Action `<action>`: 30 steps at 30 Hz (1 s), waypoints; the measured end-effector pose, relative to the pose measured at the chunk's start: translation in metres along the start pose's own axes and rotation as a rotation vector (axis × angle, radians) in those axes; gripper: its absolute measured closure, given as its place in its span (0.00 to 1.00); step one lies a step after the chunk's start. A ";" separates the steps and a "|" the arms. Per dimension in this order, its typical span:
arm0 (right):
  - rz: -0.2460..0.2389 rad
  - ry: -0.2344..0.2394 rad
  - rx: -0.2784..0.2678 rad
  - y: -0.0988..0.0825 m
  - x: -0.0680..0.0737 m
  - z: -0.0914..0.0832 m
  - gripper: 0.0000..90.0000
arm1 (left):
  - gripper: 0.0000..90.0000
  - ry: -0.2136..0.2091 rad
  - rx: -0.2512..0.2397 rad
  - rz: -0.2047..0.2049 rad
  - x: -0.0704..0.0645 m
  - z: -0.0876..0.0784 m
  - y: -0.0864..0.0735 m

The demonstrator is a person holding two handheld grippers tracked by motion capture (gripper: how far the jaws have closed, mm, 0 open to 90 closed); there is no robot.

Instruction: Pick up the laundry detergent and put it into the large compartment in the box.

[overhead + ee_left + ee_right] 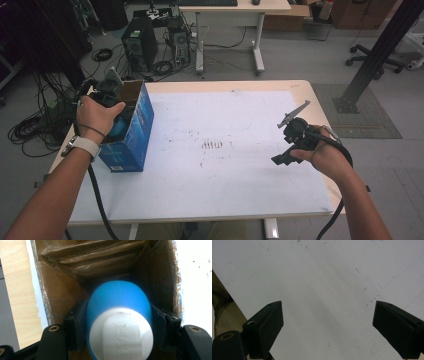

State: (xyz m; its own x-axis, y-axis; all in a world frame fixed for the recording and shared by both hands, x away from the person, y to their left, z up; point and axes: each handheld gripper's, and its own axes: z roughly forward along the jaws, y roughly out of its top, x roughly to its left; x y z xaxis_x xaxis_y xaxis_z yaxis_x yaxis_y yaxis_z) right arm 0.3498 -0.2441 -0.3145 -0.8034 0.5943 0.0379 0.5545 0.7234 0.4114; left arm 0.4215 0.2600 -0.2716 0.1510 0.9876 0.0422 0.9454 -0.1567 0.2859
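A blue and white rounded object (119,322) sits between the black jaws of my left gripper (120,326), which press on both its sides; it hangs inside the open top of a blue cardboard box (131,131). In the high view my left gripper (107,95) is over that box at the table's left, and a bit of the blue object (120,127) shows below the hand. My right gripper (282,157) is held over the white sheet (225,165) at the right. Its jaws (327,327) stand wide apart with nothing between them.
The box's brown inner walls (60,290) close in on the object on both sides. The table's wooden edge (15,290) runs just beside the box. Beyond the table stand a computer tower (139,47), cables, a second desk (235,20) and a black post (380,50).
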 end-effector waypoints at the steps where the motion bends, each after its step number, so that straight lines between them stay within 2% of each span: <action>1: -0.001 -0.001 0.001 0.000 0.000 0.000 0.11 | 0.41 -0.002 0.001 -0.002 0.000 0.000 0.000; 10: 0.008 0.001 0.006 -0.003 -0.002 0.002 0.11 | 0.41 -0.022 0.004 -0.008 0.002 0.003 0.003; 30: 0.009 0.003 0.013 -0.002 -0.001 0.004 0.11 | 0.29 -0.023 -0.002 -0.015 0.008 0.005 0.002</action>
State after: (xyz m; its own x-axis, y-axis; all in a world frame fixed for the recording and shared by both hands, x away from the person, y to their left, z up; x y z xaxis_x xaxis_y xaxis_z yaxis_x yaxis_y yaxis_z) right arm 0.3504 -0.2447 -0.3184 -0.7988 0.6000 0.0444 0.5648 0.7223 0.3992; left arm 0.4260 0.2672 -0.2756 0.1436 0.9895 0.0154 0.9471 -0.1419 0.2879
